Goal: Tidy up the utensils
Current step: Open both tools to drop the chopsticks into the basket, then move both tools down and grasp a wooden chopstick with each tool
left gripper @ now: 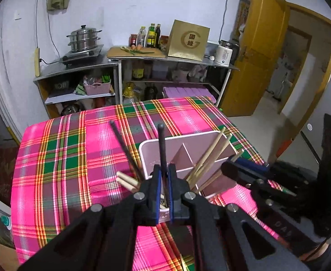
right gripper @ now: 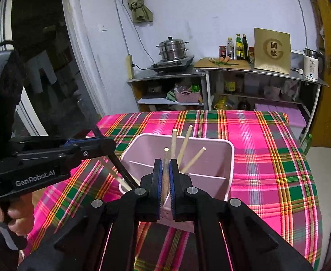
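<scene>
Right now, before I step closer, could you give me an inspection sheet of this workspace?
Surface: table under a pink plaid cloth.
Job's things: pink divided holder on the cloth; wooden chopsticks stand in it; more chopsticks stick out at its left edge.
Clutter: nothing seen.
Grippers: left gripper is shut on a black chopstick; right gripper has a wooden chopstick between its pads over the holder, grip unclear.
Cables: power strip on the wall, corded to the stove.
Surroundings: shelves with a steamer pot, bottles, gold box, kettle; yellow door.
</scene>
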The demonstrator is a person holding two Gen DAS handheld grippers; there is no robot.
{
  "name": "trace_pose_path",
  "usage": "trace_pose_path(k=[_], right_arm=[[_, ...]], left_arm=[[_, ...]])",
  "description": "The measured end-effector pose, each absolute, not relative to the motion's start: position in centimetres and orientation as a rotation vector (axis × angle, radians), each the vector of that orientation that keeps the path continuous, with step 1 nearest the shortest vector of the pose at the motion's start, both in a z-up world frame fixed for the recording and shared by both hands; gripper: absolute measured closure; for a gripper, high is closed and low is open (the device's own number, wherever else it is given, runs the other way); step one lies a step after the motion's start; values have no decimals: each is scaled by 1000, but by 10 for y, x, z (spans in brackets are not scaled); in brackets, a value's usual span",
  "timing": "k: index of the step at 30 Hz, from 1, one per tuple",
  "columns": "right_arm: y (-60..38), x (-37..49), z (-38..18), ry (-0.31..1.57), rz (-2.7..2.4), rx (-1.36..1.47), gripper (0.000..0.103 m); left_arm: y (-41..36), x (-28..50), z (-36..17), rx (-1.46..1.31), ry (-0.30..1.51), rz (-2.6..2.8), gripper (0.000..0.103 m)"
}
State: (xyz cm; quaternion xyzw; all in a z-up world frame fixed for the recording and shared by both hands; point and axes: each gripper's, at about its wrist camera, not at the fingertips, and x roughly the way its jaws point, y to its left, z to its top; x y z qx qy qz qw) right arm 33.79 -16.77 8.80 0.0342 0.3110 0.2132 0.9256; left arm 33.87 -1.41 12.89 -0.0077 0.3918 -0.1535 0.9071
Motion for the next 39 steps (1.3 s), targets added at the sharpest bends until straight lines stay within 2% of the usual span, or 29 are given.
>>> trace_pose_path(k=[1,3,9,23,39], right_arm=[[-170,336,89,633,437,73,81],[-177,326,90,625,433,80,81],[-198,289,88,604,420,91,81],[-246,197,31,675,345,75,80],[-270,219,-26,823,261,39,80]], left_arm=[[-12,334,129,-16,804,-315,94],[-9,324,128,-15,789,-312,82],[-4,280,118,-9,742,-305,74],[-10,193,46,-38,811,-333,74],[-28,209,-9,4,965,-303,74]])
